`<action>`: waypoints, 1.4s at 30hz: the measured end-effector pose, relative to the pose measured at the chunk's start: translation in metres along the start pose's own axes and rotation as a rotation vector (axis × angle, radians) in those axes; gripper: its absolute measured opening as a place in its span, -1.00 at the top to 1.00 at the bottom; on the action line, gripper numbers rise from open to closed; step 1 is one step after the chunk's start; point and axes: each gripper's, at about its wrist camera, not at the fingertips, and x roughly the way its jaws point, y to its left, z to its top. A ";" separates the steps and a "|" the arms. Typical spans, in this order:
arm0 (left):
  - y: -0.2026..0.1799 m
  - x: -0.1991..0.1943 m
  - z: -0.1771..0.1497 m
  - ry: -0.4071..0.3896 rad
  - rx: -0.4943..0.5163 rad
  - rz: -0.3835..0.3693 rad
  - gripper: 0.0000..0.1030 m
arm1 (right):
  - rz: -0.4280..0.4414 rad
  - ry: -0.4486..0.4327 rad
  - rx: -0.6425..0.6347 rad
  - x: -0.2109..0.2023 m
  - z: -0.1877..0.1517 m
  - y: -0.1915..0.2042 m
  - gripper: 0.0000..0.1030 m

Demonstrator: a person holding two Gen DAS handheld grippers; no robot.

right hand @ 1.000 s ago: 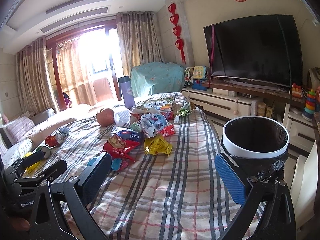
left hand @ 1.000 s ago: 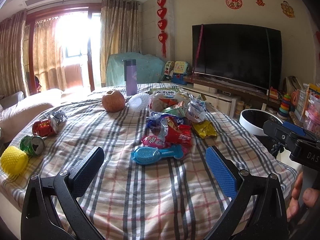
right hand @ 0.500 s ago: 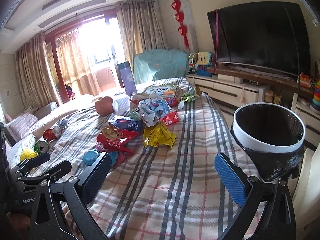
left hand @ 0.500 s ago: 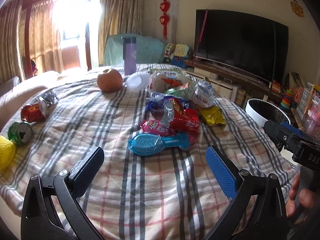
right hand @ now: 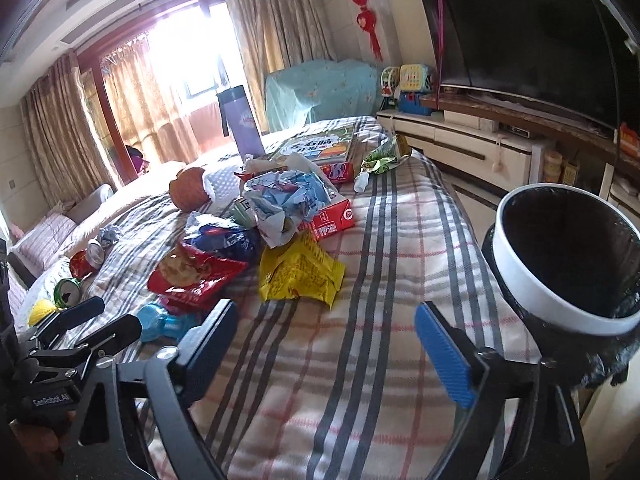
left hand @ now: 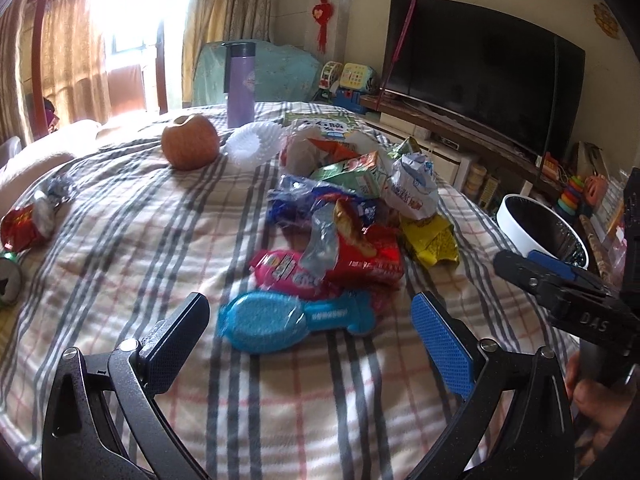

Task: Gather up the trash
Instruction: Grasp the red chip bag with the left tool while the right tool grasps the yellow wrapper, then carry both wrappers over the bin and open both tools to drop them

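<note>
A heap of snack wrappers lies on the plaid-covered table (left hand: 312, 400): a blue plastic blister pack (left hand: 292, 320) nearest me, a pink packet (left hand: 286, 270), a red chip bag (left hand: 362, 258) and a yellow wrapper (left hand: 430, 238). My left gripper (left hand: 310, 338) is open and empty, its jaws on either side of the blue pack, just short of it. My right gripper (right hand: 324, 344) is open and empty, above bare cloth in front of the yellow wrapper (right hand: 300, 276) and red bag (right hand: 192, 276). A white-rimmed bin with a black liner (right hand: 568, 260) stands at the table's right edge.
An orange gourd-like fruit (left hand: 190, 142), a white paper cup liner (left hand: 256, 144) and a purple flask (left hand: 240, 84) stand at the back. Crushed cans (left hand: 28, 222) lie at the left. A TV (left hand: 480, 64) and a cabinet with toys are at the right.
Both grippers have moved forward over the table toward the wrapper heap. The left one has closed in on the blue pack. Both stay open.
</note>
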 end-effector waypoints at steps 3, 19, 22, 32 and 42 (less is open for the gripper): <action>-0.005 0.006 0.007 -0.005 0.013 -0.005 -0.91 | -0.008 0.028 -0.016 0.011 0.007 -0.002 -0.43; -0.014 0.055 0.021 0.122 -0.038 -0.144 0.12 | 0.081 0.178 -0.014 0.070 0.018 0.001 0.50; -0.020 0.060 0.020 0.141 -0.029 -0.174 0.61 | 0.096 0.167 -0.016 0.063 0.016 0.001 0.60; -0.044 0.045 0.020 0.115 0.008 -0.244 0.95 | 0.088 0.140 0.055 0.031 0.006 -0.025 0.70; -0.083 0.032 0.024 0.102 0.074 -0.330 0.96 | 0.035 0.085 0.120 -0.011 0.000 -0.058 0.70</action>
